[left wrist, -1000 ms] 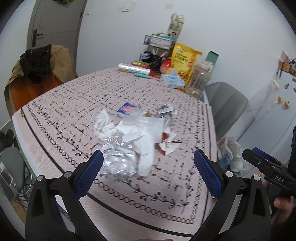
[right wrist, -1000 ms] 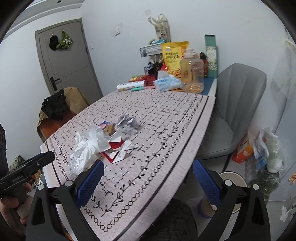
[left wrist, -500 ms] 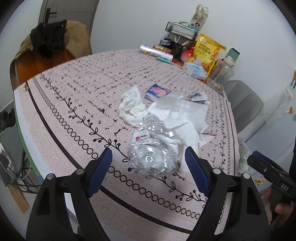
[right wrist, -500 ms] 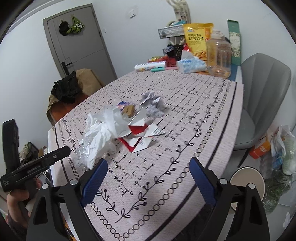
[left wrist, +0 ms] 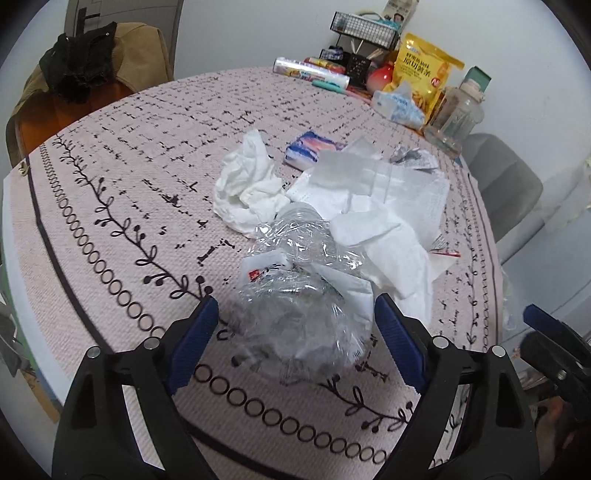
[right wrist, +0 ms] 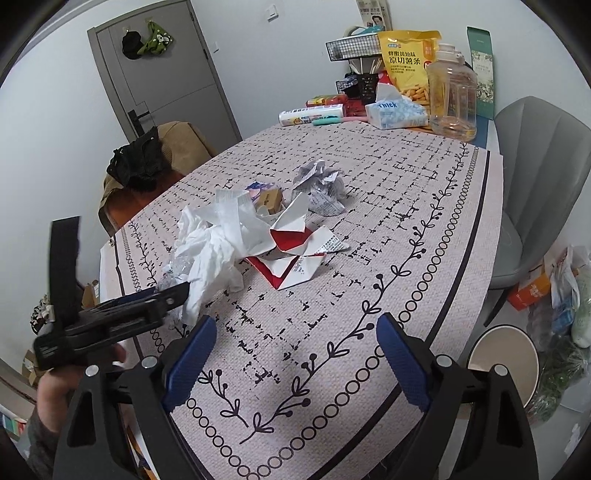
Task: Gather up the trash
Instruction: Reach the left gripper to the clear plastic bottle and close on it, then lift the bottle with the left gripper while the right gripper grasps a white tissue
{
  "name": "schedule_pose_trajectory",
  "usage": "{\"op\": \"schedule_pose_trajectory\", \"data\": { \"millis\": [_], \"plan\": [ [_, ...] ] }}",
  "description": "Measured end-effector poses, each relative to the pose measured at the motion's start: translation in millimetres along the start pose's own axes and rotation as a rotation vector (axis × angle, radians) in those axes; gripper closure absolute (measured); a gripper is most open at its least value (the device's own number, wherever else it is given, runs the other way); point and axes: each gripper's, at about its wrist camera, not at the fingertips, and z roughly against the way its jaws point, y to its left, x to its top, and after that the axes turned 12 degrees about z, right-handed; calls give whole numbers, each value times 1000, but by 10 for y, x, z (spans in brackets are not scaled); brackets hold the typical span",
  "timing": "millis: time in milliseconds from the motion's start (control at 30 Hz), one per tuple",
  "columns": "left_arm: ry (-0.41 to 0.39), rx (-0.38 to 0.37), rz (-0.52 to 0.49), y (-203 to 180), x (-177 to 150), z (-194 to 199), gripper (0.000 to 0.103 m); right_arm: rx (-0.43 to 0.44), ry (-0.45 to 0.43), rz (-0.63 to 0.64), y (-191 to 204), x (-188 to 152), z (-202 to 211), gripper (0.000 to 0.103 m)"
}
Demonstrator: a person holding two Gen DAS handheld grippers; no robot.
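Note:
A pile of trash lies mid-table. A crushed clear plastic bottle (left wrist: 295, 310) sits at its near end, between the open fingers of my left gripper (left wrist: 295, 325), which has not closed on it. Behind it lie white tissues (left wrist: 247, 188), white paper (left wrist: 388, 206), a blue wrapper (left wrist: 306, 149) and crumpled printed paper (right wrist: 321, 186). A torn red and white carton (right wrist: 291, 254) and a small brown box (right wrist: 269, 199) show in the right wrist view. My right gripper (right wrist: 295, 354) is open and empty over the table's near edge.
The patterned tablecloth (right wrist: 406, 206) covers the table. At the far end stand a clear jug (right wrist: 452, 94), a yellow snack bag (right wrist: 406, 62), a tissue pack (right wrist: 397, 110) and a wire rack (left wrist: 365, 29). A grey chair (right wrist: 535, 177) and a round bin (right wrist: 502, 363) are at the right.
My left gripper has moved forward and down until its open fingers straddle the crushed bottle. My right gripper has moved in closer over the table edge.

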Motion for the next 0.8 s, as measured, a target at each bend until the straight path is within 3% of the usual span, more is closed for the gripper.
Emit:
{"op": "schedule_pose_trajectory", "data": {
  "millis": [67,100,133,233,333,633,800],
  "plan": [
    [0,-7,-5,-14,19,-21,17,8,0,4,15,16,-5,17],
    [-2,-11,-2,-14,30,-26,24,13,0,9,25,26,-16,17],
    [-3,-13,3,-4,37,-24,29,19,2,13,37,36,-31,20],
    [16,-46,9,37,28,27,29,63,24,25,87,75,-120,37],
    [-4,-44,10,89,6,142,29,113,45,34,164,145,-238,48],
    [-57,-22,61,410,94,469,29,212,72,56,517,302,-555,48],
    [-69,-5,81,543,130,540,29,221,101,65,666,323,-772,49]
  ]
}}
